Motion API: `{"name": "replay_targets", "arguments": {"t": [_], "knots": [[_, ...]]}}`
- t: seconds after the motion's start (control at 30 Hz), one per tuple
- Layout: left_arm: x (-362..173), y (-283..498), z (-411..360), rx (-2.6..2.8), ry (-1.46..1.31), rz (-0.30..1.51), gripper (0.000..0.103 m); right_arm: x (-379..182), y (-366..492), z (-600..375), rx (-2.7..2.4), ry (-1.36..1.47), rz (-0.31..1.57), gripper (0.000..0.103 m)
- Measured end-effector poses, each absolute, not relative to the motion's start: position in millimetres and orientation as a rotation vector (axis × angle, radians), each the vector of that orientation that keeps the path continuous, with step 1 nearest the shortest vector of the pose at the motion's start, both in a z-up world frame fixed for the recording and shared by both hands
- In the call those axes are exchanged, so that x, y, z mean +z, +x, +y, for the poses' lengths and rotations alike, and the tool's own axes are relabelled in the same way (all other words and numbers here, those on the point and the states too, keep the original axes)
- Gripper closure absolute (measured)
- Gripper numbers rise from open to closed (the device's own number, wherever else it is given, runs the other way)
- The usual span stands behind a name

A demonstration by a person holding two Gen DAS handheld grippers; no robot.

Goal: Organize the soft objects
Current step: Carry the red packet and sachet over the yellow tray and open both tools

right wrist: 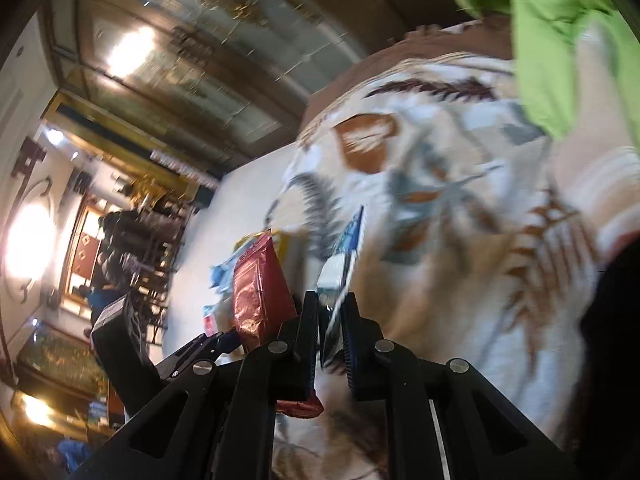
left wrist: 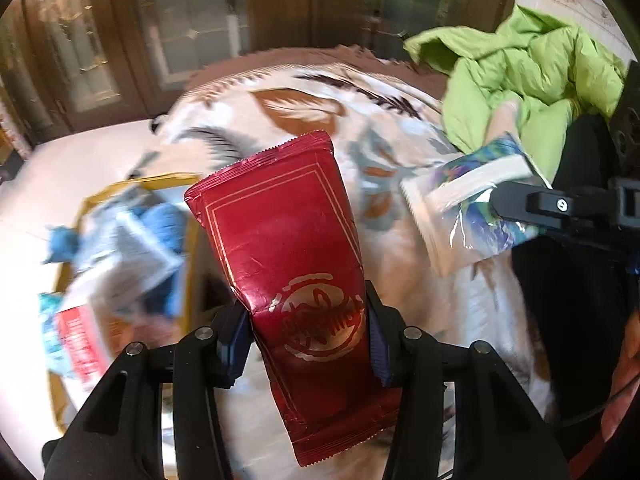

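The left gripper (left wrist: 308, 332) squeezes a red packet (left wrist: 288, 248) pointing up and away; the right gripper (right wrist: 332, 336) pinches a blue-white packet (right wrist: 340, 276) edge-on.

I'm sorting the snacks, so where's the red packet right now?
The red packet is clamped in the left gripper, held above the leaf-print blanket, with the yellow-rimmed box of packets to its left.

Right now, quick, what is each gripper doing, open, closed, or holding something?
Left gripper: closed on the red packet.
Right gripper: closed on the white and blue packet.
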State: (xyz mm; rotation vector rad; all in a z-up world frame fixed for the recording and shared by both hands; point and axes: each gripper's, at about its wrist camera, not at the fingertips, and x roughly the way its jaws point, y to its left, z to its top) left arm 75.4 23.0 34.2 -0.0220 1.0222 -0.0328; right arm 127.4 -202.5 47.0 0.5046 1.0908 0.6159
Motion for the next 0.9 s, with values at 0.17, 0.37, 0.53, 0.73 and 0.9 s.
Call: {"name": "replay_targets", "arguments": {"t": [0.17, 0.37, 0.53, 0.73, 0.9], "knots": [[44.5, 49.6, 59.9, 0.037, -0.019, 0.983, 0.056, 54.7, 119.1, -154.8, 0.685, 0.461, 1.092, 0.091], [56.3, 21.7, 99.7, 0.101, -0.034, 0.940, 0.056, 65.0, 107.9, -103.3, 0.766, 0.409, 1.095, 0.091], [67.6, 1.0, 134.3, 0.158, -0.033, 0.910, 0.056, 74.1, 108.0, -68.7, 0.847, 0.439, 1.102, 0.091], [66.8, -14.9, 181.3, 0.243, -0.062, 0.923, 0.056, 80.7, 116.5, -22.6, 0.917, 0.464, 1.104, 0.091], [57.2, -24.1, 200.5, 0.266, -0.081, 0.953, 0.056, 69.8, 124.1, 7.5, 0.929, 0.488, 1.138, 0.091]]}}
